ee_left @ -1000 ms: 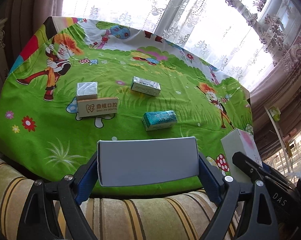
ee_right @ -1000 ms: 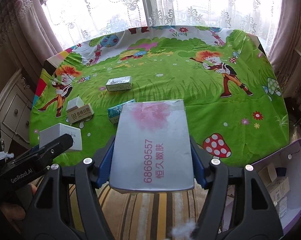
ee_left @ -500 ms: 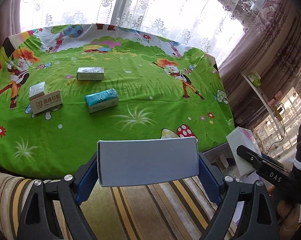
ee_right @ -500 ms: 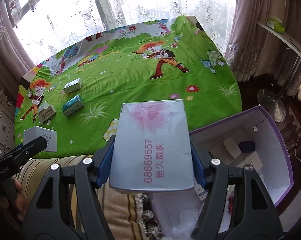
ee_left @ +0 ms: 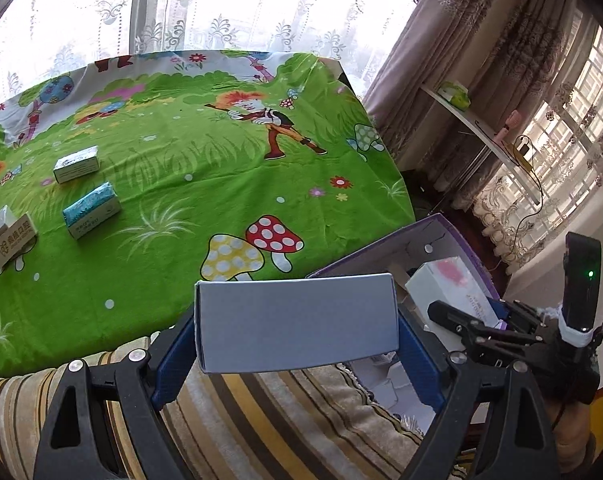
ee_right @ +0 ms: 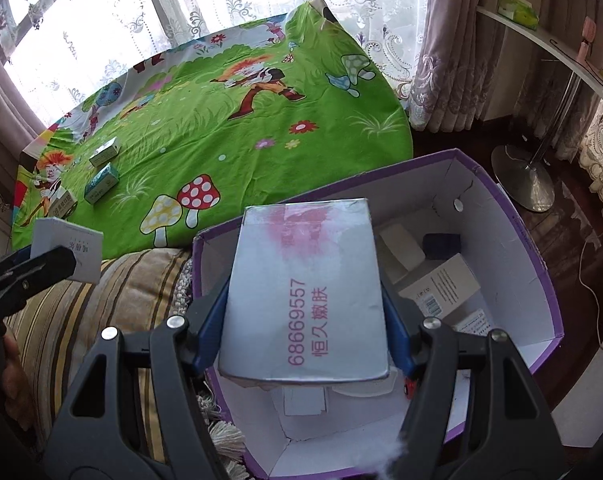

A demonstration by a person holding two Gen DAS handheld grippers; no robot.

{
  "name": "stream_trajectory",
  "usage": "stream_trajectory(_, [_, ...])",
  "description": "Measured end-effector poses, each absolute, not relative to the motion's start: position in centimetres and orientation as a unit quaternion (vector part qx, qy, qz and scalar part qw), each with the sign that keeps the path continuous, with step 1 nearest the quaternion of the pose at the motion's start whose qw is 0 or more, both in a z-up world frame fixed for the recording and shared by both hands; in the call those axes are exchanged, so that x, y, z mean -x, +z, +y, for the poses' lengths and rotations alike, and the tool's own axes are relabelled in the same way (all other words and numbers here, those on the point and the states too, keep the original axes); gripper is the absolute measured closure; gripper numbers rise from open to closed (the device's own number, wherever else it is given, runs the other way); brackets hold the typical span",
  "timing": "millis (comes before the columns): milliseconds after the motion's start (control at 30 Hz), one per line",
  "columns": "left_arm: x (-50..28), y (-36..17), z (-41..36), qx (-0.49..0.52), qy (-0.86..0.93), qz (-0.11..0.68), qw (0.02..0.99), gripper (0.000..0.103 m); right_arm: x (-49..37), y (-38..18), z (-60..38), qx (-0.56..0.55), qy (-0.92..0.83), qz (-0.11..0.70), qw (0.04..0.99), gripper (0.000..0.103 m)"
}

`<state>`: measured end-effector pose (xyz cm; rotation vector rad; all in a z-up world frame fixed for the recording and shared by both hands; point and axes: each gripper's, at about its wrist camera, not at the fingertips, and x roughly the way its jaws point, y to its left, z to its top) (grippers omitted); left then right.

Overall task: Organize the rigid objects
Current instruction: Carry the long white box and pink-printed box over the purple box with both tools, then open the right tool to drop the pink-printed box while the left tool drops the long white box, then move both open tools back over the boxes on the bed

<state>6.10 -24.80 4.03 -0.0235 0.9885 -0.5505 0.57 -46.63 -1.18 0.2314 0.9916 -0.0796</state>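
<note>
**Reader:** Fingers first, please: what do the two grippers hold?

**Describer:** Blue finger pads (ee_left: 172, 364) of the left gripper (ee_left: 295, 350) press on both ends of a plain pale grey-blue cardboard box (ee_left: 295, 322), held crosswise. The right gripper (ee_right: 305, 330) clamps a silvery-white carton with a pink smudge and pink printed digits (ee_right: 305, 296) by its long sides, lengthwise between its blue pads (ee_right: 211, 328).

**Reader:** Where are those boxes in the room?

**Describer:** The silvery carton hangs over the open top of a large cardboard bin, purple outside and white inside (ee_right: 513, 280), which stands on the floor beside the table. Several small white boxes and a dark blue one (ee_right: 441, 246) lie inside it. The grey-blue box is over a brown-and-yellow striped cushion (ee_left: 261, 432) at the table's near edge, just left of the bin.

**Reader:** And on the table?

**Describer:** A bright green cartoon tablecloth with mushrooms and an orange-haired figure (ee_left: 205, 168) covers it. At its left side lie three small boxes, apart from each other: a silver-topped one (ee_left: 76, 164), a teal one (ee_left: 91, 210), and a tan one with printed characters (ee_left: 11, 236).
</note>
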Motion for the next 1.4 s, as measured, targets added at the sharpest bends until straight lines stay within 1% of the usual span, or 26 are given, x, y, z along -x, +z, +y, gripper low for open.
stream_trajectory(200, [-6.0, 4.0, -26.8, -0.001, -0.271, 0.470, 0.840, 0.012, 0.2, -4.6, -45.2, -0.110, 0.017, 0.517, 0.848, 0.032])
stream_trajectory(267, [-5.9, 4.0, -27.4, -0.005, -0.276, 0.472, 0.838, 0.012, 0.2, -5.6, -44.6, -0.111, 0.040, 0.531, 0.839, 0.025])
stream_trajectory(367, [-5.9, 4.1, -28.2, -0.009, -0.282, 0.470, 0.836, 0.012, 0.6, -5.7, -44.7, -0.118, 0.041, 0.529, 0.840, 0.018])
stream_trajectory(733, [-5.4, 4.1, -30.9, -0.002, -0.345, 0.470, 0.813, 0.010, 1.9, -2.4, -50.1, -0.138, -0.052, 0.481, 0.864, 0.018])
stream_trajectory(933, [-5.1, 4.4, -31.3, 0.002, -0.360, 0.460, 0.811, 0.004, 2.4, -1.7, -52.2, -0.161, -0.078, 0.463, 0.868, 0.018])
stream_trajectory(1400, [-6.0, 4.7, -28.9, 0.027, -0.348, 0.460, 0.816, 0.003, 1.6, -0.8, -49.4, -0.135, -0.043, 0.459, 0.877, 0.018])
